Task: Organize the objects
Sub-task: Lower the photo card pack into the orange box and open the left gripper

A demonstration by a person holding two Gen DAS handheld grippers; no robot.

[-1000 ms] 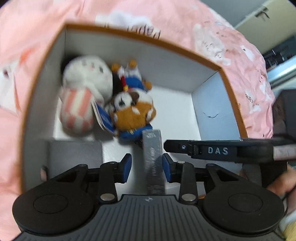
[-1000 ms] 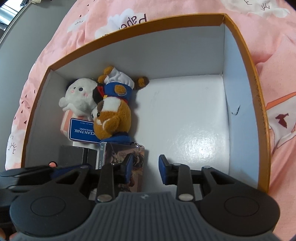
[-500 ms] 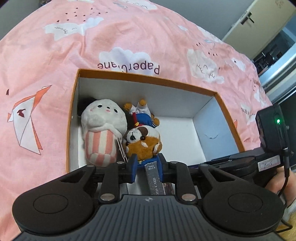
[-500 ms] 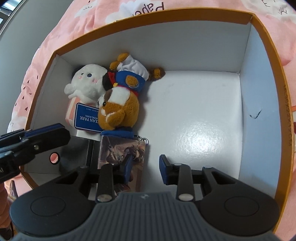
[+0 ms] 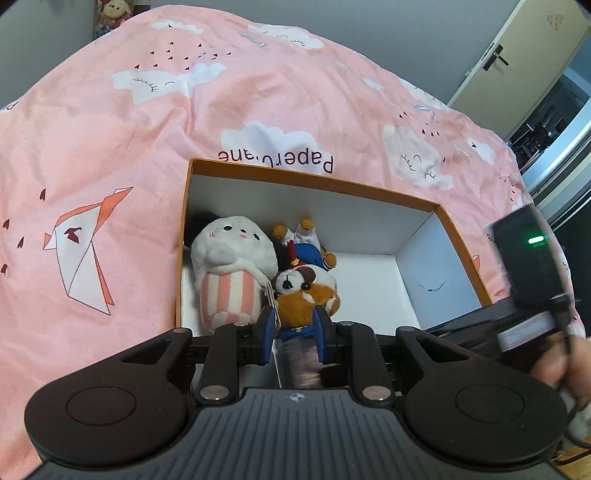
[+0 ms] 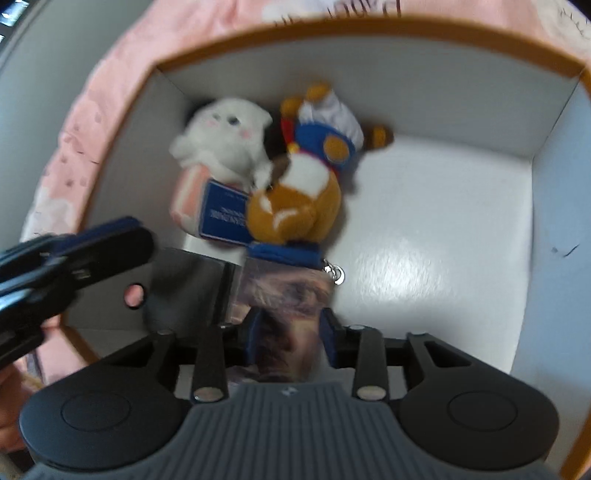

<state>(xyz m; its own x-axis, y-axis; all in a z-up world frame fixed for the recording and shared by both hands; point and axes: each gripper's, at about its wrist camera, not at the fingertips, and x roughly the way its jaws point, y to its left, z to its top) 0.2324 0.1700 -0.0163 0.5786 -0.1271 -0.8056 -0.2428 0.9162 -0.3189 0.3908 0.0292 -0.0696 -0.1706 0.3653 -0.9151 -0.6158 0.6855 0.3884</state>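
- Left gripper [image 5: 293,334]: narrow, empty.
- Right gripper [image 6: 291,338]: jaws opening around card pack [image 6: 286,295]; seat it flat against the near wall of box [image 6: 369,29], beside the plush [image 6: 295,206].

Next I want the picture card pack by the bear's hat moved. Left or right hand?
Right, probably. The right gripper has a finger on each side of the card pack, jaws opening, lined up to close on it. The left gripper hangs off to the side, above the dark box.
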